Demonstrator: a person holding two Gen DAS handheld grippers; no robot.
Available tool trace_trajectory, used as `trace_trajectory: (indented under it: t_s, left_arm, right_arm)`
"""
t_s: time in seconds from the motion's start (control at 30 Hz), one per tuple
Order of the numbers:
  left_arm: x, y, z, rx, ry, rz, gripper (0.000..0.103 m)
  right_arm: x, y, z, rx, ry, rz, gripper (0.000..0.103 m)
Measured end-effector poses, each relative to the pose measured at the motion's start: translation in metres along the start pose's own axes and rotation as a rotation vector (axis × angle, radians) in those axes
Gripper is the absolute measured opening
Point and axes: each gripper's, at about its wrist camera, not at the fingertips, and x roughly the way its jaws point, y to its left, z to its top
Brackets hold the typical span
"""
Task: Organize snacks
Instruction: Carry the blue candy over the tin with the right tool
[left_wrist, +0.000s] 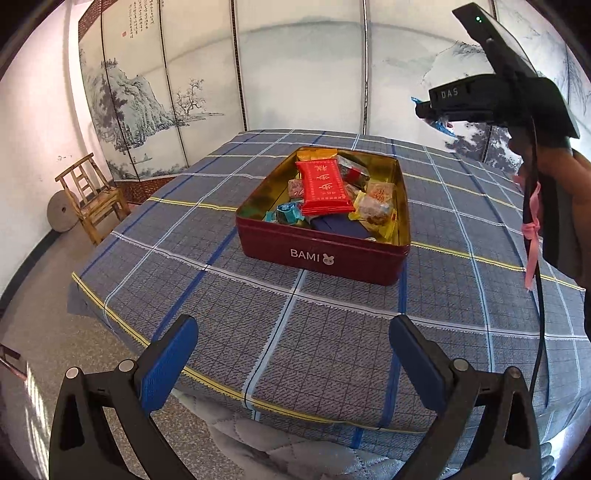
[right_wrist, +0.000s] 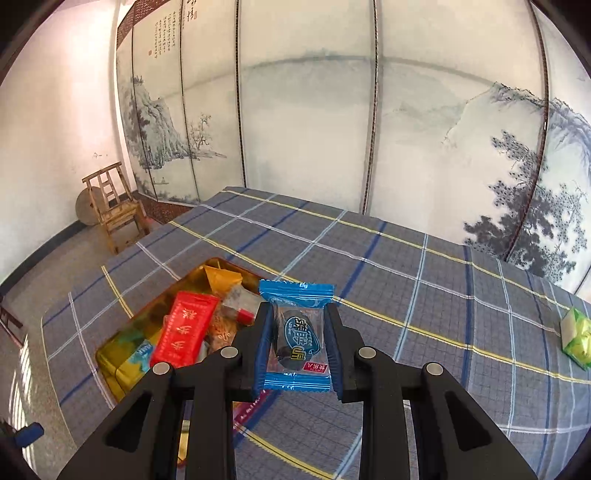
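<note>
A dark red BAMI tin (left_wrist: 321, 254) with a gold inside stands on the checked blue cloth and holds several wrapped snacks, a long red packet (left_wrist: 323, 184) on top. My left gripper (left_wrist: 293, 354) is open and empty, near the table's front edge, short of the tin. My right gripper (right_wrist: 297, 339) is shut on a blue-wrapped snack (right_wrist: 295, 332) and holds it in the air just right of the tin (right_wrist: 110, 365). The right gripper also shows high in the left wrist view (left_wrist: 436, 114). A green-wrapped snack (right_wrist: 576, 338) lies on the cloth at the far right.
The table is covered by a blue checked cloth (left_wrist: 332, 350). A painted folding screen (left_wrist: 295, 74) stands behind it. A wooden chair (left_wrist: 92, 195) and a round stone stand by the wall at the left.
</note>
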Motion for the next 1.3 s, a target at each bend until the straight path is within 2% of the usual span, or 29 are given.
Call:
trace_trajectory:
  t_s: [0.17, 0.4, 0.73, 1.3]
  left_arm:
    - [0.01, 0.007, 0.001, -0.008, 0.024, 0.042, 0.102]
    - [0.016, 0.014, 0.0, -0.017, 0.04, 0.047, 0.102]
    - [0.019, 0.017, 0.002, -0.018, 0.047, 0.05, 0.102]
    - [0.023, 0.013, 0.001, -0.009, 0.064, 0.06, 0.102]
  right_arm:
    - [0.007, 0.024, 0.002, -0.019, 0.011, 0.019, 0.029]
    - [0.026, 0.046, -0.004, -0.048, 0.055, 0.03, 0.029]
    - [0.067, 0.059, -0.021, -0.058, 0.159, 0.02, 0.029]
    - [0.096, 0.066, -0.038, -0.057, 0.223, 0.036, 0.029]
